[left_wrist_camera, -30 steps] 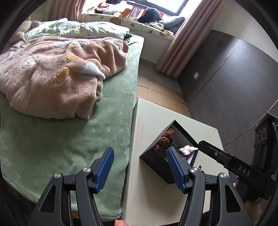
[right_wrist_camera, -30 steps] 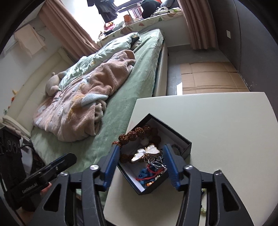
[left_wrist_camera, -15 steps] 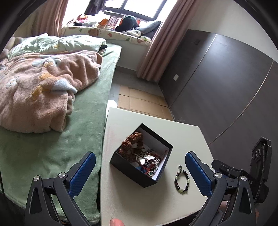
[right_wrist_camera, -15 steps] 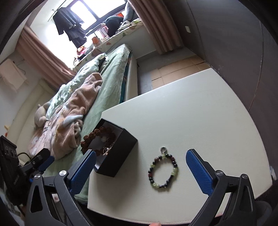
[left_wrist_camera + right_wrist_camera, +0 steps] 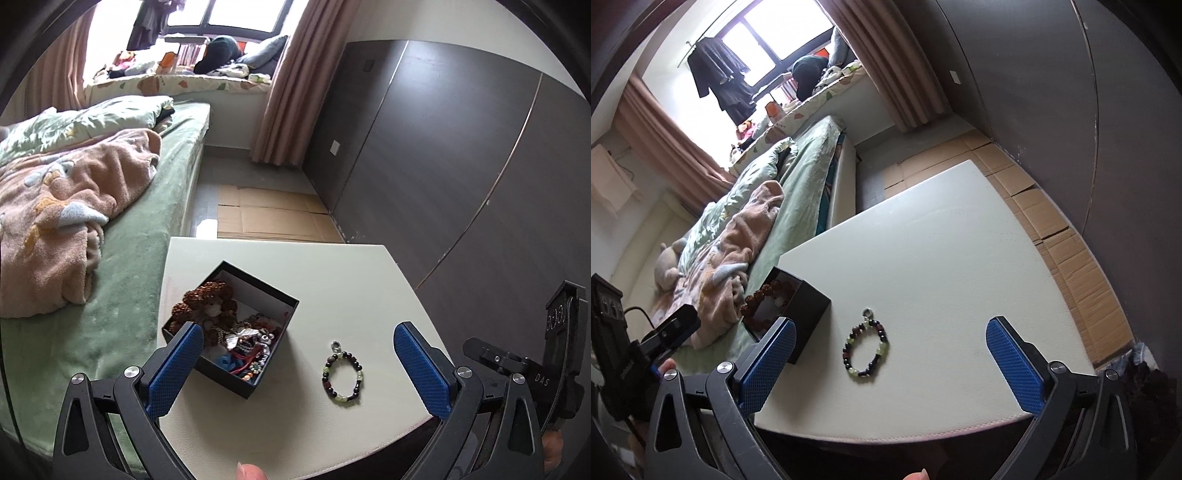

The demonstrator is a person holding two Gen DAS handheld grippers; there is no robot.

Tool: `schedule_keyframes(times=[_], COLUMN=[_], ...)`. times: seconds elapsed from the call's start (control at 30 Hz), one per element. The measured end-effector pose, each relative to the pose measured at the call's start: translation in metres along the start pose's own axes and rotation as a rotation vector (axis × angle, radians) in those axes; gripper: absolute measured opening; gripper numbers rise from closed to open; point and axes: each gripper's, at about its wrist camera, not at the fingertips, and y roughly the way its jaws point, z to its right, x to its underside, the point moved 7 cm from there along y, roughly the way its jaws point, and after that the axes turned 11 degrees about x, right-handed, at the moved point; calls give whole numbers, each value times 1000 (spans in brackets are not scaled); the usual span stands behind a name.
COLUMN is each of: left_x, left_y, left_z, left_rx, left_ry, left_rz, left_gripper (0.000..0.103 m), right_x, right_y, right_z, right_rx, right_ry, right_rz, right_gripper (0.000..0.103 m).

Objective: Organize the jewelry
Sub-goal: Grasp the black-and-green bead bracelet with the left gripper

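Jaws of both grippers stand wide apart, with nothing between the blue pads. Left gripper (image 5: 297, 354) hovers above the near half of a white table (image 5: 354, 269); its left pad overlaps the near left corner of a black box (image 5: 236, 380), and its right pad sits over the table's right edge. Right gripper (image 5: 890, 354) hangs above the same table (image 5: 942, 229) from the near side, its fingers framing a beaded bracelet (image 5: 866, 349).

Black box (image 5: 809, 302): open-topped, white-lined, resting on the table's left portion close to the bed. It holds a mixed heap of jewelry (image 5: 236, 336): a strand of large brown knobbly beads toward the far corner, a silvery piece in the middle, blue and red items toward the near side.

Beaded bracelet (image 5: 341, 374): a closed loop of dark, reddish and pale green beads with a small metal ring at its far end, lying flat on the bare tabletop to the right of the box and apart from it.

Surroundings: a bed with a green cover (image 5: 147, 229) along the table's left side, carrying a crumpled pink blanket (image 5: 55, 206); flattened cardboard (image 5: 266, 218) on the floor beyond the table; a dark panelled wall (image 5: 461, 166) to the right.
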Motion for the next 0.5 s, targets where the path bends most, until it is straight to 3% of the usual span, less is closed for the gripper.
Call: schedule_keyframes(times=[0.3, 0.5], left_x=[11, 28], left_y=[35, 65], left_z=[49, 59], left_rx=[46, 3], left_ry=[68, 100], left_rz=[-105, -194], left_gripper=[103, 96], right_x=[2, 4], right_y=[-13, -15], right_z=[49, 75], right_rx=[39, 51], right_ry=[49, 89], right_rz=[26, 27], right_gripper=[103, 103])
